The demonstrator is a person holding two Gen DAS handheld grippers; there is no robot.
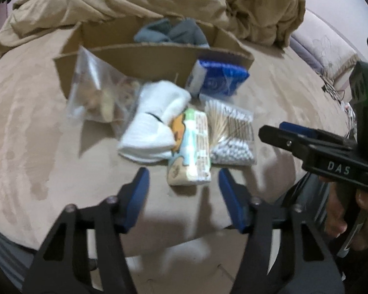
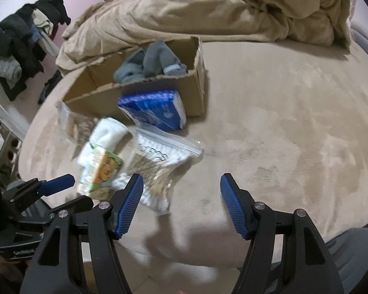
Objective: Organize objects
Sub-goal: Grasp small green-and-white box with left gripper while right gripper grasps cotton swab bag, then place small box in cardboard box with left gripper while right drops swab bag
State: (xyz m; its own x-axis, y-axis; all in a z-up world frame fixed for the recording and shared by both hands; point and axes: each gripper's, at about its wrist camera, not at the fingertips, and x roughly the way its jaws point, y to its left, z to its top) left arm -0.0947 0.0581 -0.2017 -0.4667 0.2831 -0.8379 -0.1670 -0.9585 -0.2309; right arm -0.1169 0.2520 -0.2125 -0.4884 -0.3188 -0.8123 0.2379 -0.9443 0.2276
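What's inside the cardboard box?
Inside the cardboard box is a bundle of grey cloth, maybe socks, at one end. The other end looks bare. The front wall hides the bottom, so anything lying low cannot be seen.

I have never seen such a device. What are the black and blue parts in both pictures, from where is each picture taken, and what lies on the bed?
No robot: a person holds a two-finger tool in each hand, each with a camera looking along its blue jaws. One picture is from the left gripper, the other from the right gripper. Both are open and hold nothing. On the beige bed cover lie a cardboard box holding grey cloth, a blue tissue pack, white socks, a small printed packet, a cotton swab bag and a clear bag.
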